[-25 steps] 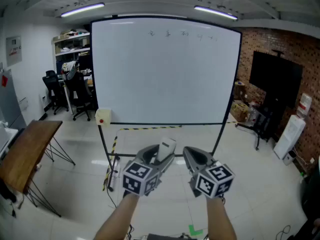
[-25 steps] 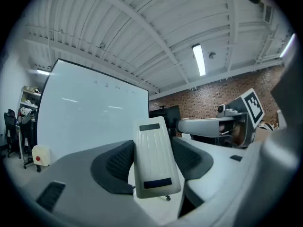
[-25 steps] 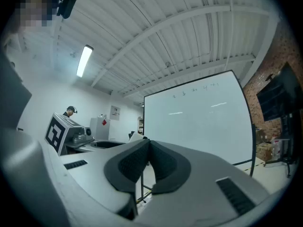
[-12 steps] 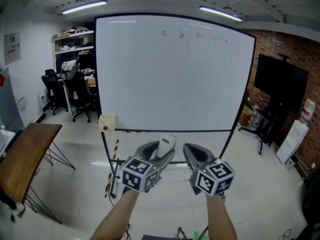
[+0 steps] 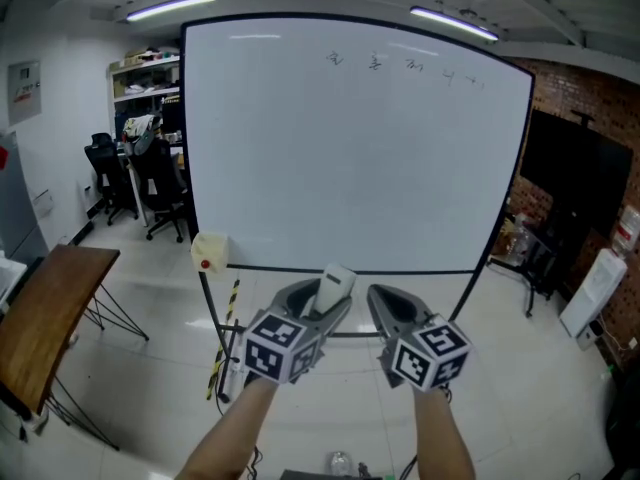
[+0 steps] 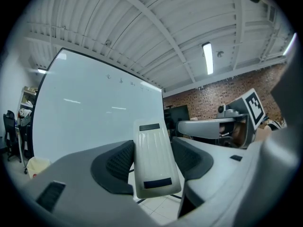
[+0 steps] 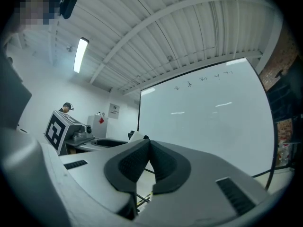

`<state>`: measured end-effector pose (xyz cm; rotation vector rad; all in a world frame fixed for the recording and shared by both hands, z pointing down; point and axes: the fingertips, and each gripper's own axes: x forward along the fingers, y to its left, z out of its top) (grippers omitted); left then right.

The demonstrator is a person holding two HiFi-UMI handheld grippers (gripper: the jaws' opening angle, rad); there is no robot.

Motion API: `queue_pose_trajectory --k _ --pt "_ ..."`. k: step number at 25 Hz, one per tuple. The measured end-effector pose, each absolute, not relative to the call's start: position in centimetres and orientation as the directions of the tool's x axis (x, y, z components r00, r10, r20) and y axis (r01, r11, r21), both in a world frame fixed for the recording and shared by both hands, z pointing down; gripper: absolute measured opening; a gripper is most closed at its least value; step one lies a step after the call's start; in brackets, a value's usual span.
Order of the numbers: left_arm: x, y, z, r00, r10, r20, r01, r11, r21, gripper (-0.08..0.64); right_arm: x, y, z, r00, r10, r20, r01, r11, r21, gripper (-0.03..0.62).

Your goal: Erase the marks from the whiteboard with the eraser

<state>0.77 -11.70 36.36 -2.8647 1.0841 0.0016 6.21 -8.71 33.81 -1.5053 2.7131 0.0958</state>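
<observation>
Glossy office floor spreads under a whiteboard (image 5: 350,148) on a stand, with faint marks (image 5: 405,65) along its top right. In front of the whiteboard's lower edge, apart from it, the left gripper (image 5: 322,306) pinches the white eraser (image 5: 335,283) upright. Just right of it, the right gripper (image 5: 384,310) is pressed together on nothing
</observation>
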Motion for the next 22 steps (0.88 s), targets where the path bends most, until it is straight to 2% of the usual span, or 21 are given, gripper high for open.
queue_pose_trajectory --k 12,22 --pt "4.9 -24.3 34.3 0.658 -0.752 -0.048 -0.753 -0.653 -0.082 0.262 10.6 -21.9 31.6 -0.635 -0.767 -0.089 -0.772 0.633 0.053 -0.005" --pt "4.3 -32.4 30.7 0.591 -0.804 -0.072 -0.804 -0.579 -0.132 0.262 10.1 -29.9 28.7 -0.693 -0.712 -0.113 -0.721 0.688 0.087 -0.005"
